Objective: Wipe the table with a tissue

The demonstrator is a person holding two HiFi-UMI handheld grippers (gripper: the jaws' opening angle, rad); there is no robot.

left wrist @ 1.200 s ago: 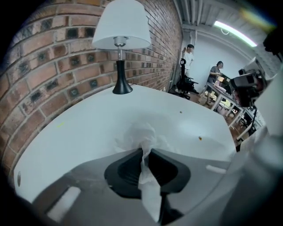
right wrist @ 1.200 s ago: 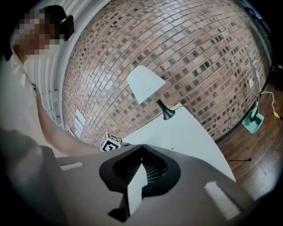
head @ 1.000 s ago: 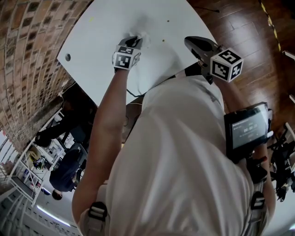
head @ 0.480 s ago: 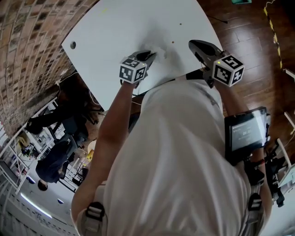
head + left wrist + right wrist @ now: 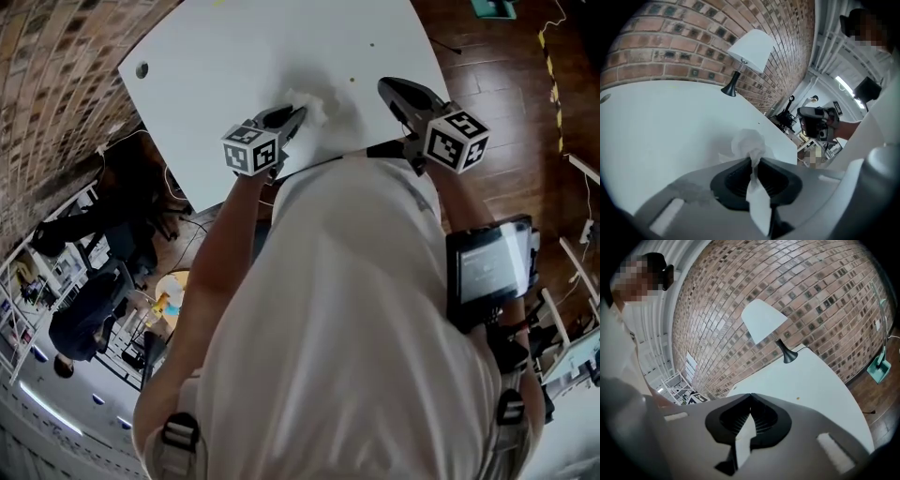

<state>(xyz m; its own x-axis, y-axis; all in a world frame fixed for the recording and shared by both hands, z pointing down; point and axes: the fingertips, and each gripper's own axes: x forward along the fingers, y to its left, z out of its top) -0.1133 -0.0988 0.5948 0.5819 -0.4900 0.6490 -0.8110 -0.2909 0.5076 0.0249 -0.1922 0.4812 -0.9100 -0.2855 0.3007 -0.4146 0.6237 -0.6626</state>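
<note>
Shows the left gripper (image 5: pixel 296 114) pinched almost closed on a crumpled white tissue (image 5: pixel 315 105), a loose tail of paper trailing back between the jaws. Places the wad low over the white table (image 5: pixel 234 56), near the front edge; cannot confirm actual contact. Shows the right gripper (image 5: pixel 392 88) fully closed on nothing, held above the table's right side.

Likely risks: could drag the thin paper out of the narrow pinch, or tear it, with a hard press. Could run the wad off the front edge, just beside the torso, on a pull toward the body. Could miss the small specks (image 5: pixel 352 79) just beyond the tissue.

Leaves broad bare surface ahead and leftward, toward a small round hole (image 5: pixel 142 69) and a lamp (image 5: pixel 752 51) by the brick wall. Offers less room rightward, with the other gripper near.
</note>
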